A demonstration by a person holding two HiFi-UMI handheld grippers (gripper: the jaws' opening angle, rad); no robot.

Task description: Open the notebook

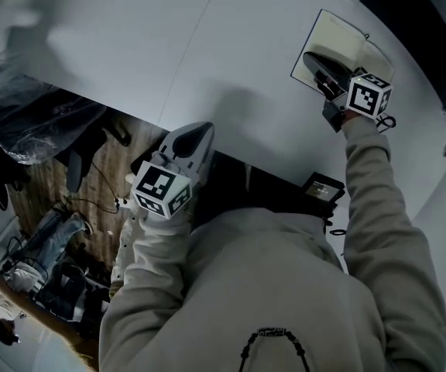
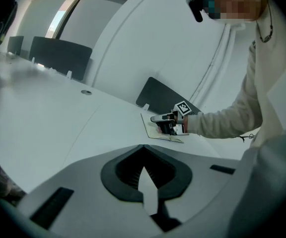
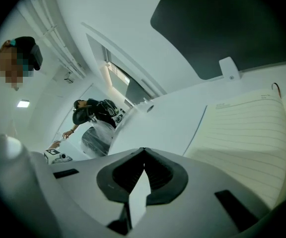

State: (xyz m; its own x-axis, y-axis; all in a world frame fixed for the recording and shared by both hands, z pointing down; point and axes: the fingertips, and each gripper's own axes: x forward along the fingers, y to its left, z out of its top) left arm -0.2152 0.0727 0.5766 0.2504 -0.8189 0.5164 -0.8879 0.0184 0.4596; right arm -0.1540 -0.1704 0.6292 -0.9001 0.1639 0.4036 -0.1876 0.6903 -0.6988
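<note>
One left gripper (image 1: 197, 130), jaws clenched on nothing, hangs well apart from the notebook (image 1: 341, 37), to its near left; one right gripper (image 1: 313, 60), also clenched and empty, sits over the notebook's lined page; the single notebook lies open on the one white table (image 1: 130, 53).

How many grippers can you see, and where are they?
2. The left gripper is by the table's near edge; the right gripper is over the open notebook, far right.

An office meeting room, by its long white table (image 2: 48, 123) and the dark chairs (image 2: 59, 58) drawn up along it.
</note>
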